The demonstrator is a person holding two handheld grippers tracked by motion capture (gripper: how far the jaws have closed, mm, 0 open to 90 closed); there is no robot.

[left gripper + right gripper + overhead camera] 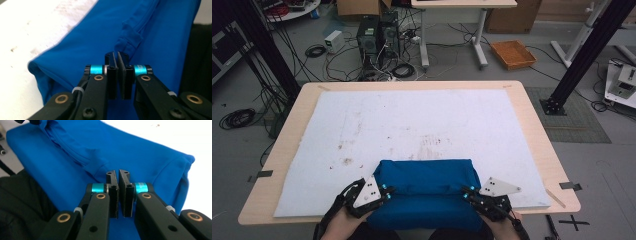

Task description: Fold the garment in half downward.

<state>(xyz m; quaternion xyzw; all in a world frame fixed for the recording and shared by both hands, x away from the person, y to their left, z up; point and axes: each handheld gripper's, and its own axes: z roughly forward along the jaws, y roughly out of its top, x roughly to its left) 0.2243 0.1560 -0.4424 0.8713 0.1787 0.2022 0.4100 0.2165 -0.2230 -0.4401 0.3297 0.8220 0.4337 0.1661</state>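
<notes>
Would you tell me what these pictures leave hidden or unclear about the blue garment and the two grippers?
- Blue garment: its near edge hangs over the table edge in the high view, so its full shape stays unclear.
- Left gripper: jaws nearly shut; whether fabric is pinched is unclear.
- Right gripper: likewise.
- Garment's folded-under layers: covered by its top layer.

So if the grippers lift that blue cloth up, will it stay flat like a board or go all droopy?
Probably droopy. The blue cloth lies in soft folds with a bunched ridge across it, so it looks thin and floppy. Its near edge already hangs over the table, which hints it would sag between the left gripper and right gripper. It likely weighs little, and its smooth sheen suggests it might slip.
</notes>
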